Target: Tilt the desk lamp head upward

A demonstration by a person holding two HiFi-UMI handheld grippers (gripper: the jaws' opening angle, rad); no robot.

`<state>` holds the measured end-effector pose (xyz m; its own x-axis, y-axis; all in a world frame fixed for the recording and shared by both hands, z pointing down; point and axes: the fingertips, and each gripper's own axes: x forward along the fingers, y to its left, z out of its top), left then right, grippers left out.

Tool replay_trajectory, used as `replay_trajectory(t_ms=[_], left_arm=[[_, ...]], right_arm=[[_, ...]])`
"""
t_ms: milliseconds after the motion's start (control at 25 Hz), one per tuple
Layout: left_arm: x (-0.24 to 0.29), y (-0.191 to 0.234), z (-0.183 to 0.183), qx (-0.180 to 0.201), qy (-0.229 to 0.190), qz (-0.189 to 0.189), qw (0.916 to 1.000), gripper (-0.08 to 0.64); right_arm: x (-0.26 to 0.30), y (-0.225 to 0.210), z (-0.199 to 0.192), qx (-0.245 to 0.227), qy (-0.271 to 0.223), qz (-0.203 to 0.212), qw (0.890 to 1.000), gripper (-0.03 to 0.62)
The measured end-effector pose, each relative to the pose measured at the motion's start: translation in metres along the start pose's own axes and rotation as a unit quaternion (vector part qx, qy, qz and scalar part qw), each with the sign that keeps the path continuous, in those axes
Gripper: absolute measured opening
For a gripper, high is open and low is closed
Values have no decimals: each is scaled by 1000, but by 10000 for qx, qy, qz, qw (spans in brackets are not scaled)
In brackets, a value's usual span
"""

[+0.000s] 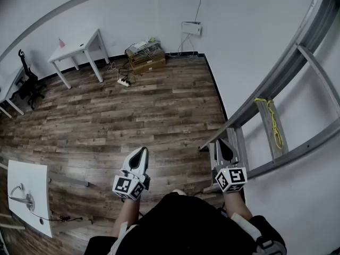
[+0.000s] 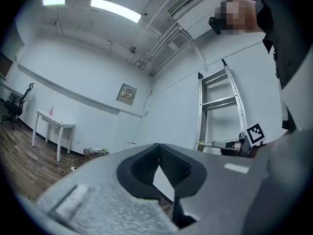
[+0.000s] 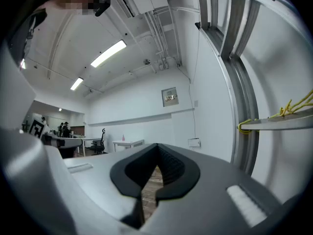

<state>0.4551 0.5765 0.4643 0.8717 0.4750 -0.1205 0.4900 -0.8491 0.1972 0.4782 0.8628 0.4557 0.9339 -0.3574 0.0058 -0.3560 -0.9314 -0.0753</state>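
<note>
Floorboards (image 1: pixel 159 110) fill most of the head view, and a ladder (image 1: pixel 268 124) leans at the wall on the right. A white counter (image 1: pixel 35 173) sits at the lower left edge, well apart from the person. What looks like the desk lamp (image 1: pixel 21 196) stands on it, with a cord trailing off toward the floor. The left gripper (image 1: pixel 142 152) and right gripper (image 1: pixel 223 144) are held close to the body and point out over bare floor. Each has its jaws pressed fully together with nothing between them. Judging from this, the task has not begun and this is the approach. The next move calls for turning left to the counter, reaching a gripper to the lamp head and parting its jaws.
</note>
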Motion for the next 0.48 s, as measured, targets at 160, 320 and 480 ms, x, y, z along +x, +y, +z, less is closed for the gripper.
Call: replay_trajectory(t_ms=[160,320,480], left_arm=[[-1,3,0,5,-16,-6,10000,0],[0,5,2,12,-19,-28,10000,0],[0,8,3,13,-30,-6,10000,0]], right_arm=[[2,4,-1,-7,-9,27,10000,2],[5,7,2,-39,-72,54,10000,2],[9,8,-1,-12,18,45,10000,2]])
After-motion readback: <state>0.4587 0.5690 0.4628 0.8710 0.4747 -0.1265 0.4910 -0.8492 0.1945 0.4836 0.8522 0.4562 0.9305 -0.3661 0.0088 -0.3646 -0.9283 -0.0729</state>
